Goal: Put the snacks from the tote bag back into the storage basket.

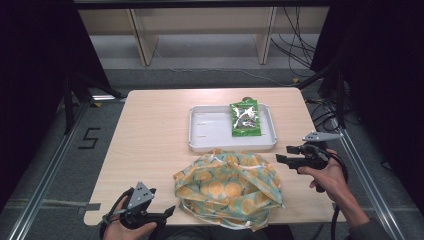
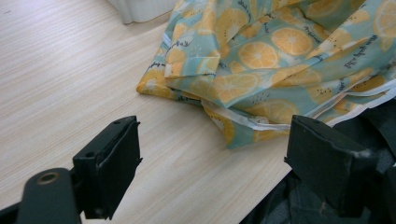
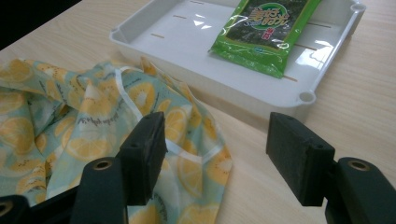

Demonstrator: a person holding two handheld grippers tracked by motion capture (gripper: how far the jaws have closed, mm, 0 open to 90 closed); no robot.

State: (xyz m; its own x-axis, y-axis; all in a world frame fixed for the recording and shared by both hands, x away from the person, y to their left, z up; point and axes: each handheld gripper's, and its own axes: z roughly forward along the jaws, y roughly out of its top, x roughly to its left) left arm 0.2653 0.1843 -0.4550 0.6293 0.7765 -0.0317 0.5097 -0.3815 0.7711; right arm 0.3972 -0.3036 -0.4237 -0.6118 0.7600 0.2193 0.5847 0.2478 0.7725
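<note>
Cloth bag with the orange-slice print lay crumpled at the near edge of the desk, about the middle of that edge, with part of it hanging a little over the edge. Its far side came up to the near wall of the white tray, which stood toward the far edge of the desk; whether the two touched I could not tell. Inside the tray, in its right part, a green snack packet lay flat.

My left tongs were at the near left corner of the desk, low, pointing to the right toward the bag. Their jaws were released and wide apart, with nothing between them; in the left gripper view the folded edge of the bag was just in front of them, not touching.

My right tongs were near the right edge of the desk, pointing left toward the far right corner of the bag. Their jaws were also released, and nothing was pressed by the pads. In the right gripper view the bag's edge with its white strap lay under the left jaw, and the tray corner was behind the right jaw.
</note>
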